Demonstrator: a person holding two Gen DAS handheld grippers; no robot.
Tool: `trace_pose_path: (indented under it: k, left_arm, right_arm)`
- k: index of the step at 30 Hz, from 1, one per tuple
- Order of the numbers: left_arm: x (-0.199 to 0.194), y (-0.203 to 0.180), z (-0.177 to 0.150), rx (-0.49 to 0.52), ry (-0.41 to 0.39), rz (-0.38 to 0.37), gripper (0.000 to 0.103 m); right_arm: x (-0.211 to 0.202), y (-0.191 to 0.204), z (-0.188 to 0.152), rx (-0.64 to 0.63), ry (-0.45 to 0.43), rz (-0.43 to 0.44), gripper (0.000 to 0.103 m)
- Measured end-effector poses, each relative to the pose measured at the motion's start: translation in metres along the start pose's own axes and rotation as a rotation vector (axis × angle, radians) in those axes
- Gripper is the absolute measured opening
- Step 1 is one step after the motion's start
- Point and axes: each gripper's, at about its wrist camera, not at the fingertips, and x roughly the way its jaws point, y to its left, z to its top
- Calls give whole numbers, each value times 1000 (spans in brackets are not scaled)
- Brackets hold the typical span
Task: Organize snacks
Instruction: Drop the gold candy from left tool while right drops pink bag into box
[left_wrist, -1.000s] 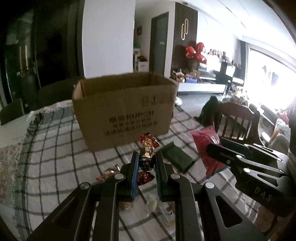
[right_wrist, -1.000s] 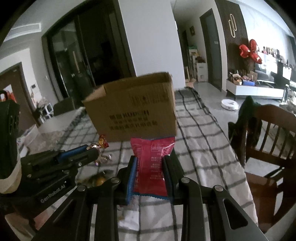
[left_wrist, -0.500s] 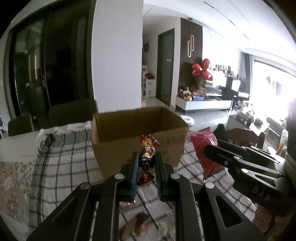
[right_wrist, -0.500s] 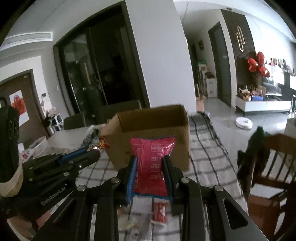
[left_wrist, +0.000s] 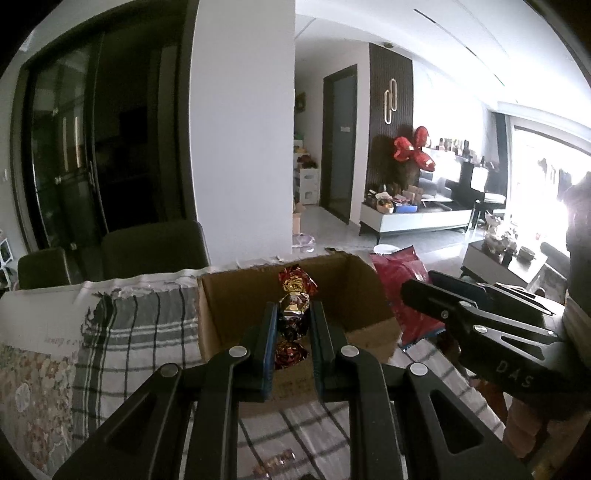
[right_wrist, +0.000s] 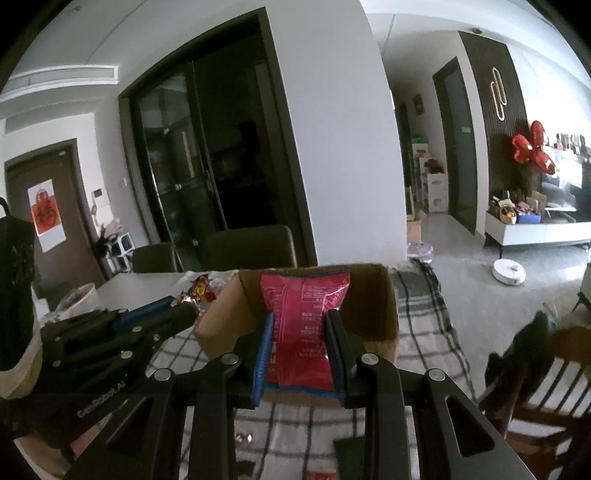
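An open cardboard box stands on the checked tablecloth. My left gripper is shut on a foil-wrapped candy, red and gold, held up in front of the box's open top. My right gripper is shut on a red snack packet, also raised before the box opening. In the left wrist view the right gripper with the red packet shows at the right. The right wrist view has the left gripper and its candy at the left.
Small wrapped snacks lie on the checked cloth near the bottom edge. Dark chairs stand behind the table. A wooden chair is at the right, with a living room beyond.
Both grippers have risen with their snacks and moved toward the box. The box now sits lower in both views and its inside is visible.
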Motion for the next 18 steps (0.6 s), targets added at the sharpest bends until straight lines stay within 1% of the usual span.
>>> trace_pose_path:
  k: [8, 14, 15, 16, 17, 18]
  left_arm:
    - [41, 17, 16, -22, 54, 0, 18]
    - [72, 27, 20, -48, 103, 2, 18]
    - [77, 29, 19, -53, 116, 10, 21]
    - [80, 31, 19, -58, 127, 15, 32]
    - [81, 31, 18, -63, 131, 18, 39]
    - [82, 33, 17, -72, 131, 24, 51]
  right_arm:
    - [40, -13, 27, -1, 23, -6, 29]
    - [69, -20, 31, 1, 69, -9, 29]
    - [74, -21, 30, -3, 79, -9, 29]
    - [77, -22, 29, -4, 86, -11, 29]
    - [80, -22, 29, -7, 93, -17, 29]
    - [82, -23, 28, -8, 98, -22, 30]
